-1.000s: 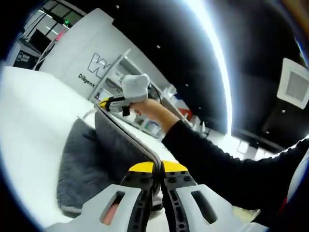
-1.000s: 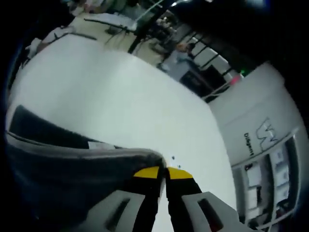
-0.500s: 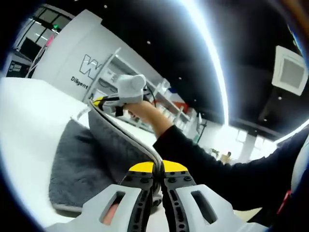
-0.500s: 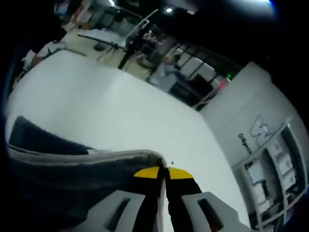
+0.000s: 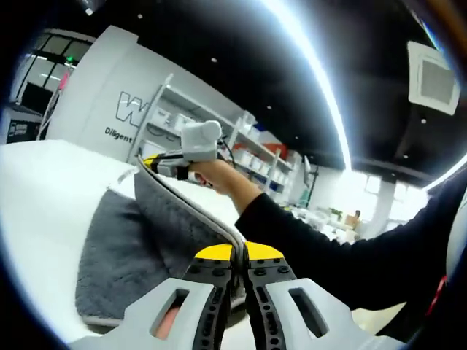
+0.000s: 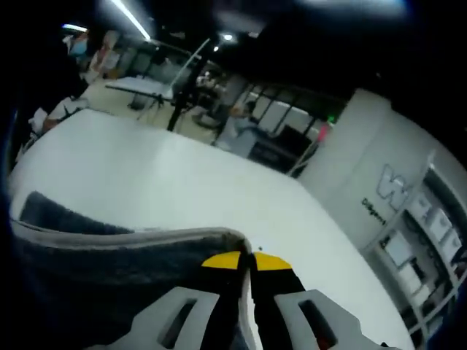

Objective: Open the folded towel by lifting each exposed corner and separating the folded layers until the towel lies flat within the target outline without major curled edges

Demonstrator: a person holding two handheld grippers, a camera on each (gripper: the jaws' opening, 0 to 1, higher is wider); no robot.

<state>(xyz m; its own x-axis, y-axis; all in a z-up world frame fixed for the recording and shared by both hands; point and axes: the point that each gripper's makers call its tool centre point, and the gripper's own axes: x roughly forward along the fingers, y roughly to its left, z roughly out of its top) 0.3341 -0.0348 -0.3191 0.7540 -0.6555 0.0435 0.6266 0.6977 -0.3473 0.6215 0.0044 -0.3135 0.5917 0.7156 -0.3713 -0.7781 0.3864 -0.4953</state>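
Note:
A dark grey towel (image 5: 124, 248) with a pale hem is lifted off the white table (image 5: 44, 197), its top edge stretched between both grippers while the lower part still rests on the surface. My left gripper (image 5: 238, 251) is shut on one corner of the towel. In the left gripper view the right gripper (image 5: 164, 162), held by a person's hand, pinches the far corner. The right gripper view shows my right gripper (image 6: 246, 259) shut on the towel (image 6: 95, 273), whose hem runs off to the left.
The white table (image 6: 182, 189) stretches wide around the towel. A white wall with lettering (image 5: 124, 117) and shelving (image 5: 255, 157) stand behind. The person's dark sleeve (image 5: 343, 255) crosses the right of the left gripper view. Other tables and people (image 6: 109, 65) are far off.
Both grippers have risen and tilted upward with the towel's edge held taut; more of the room and less of the table shows now. Both grips are unchanged.

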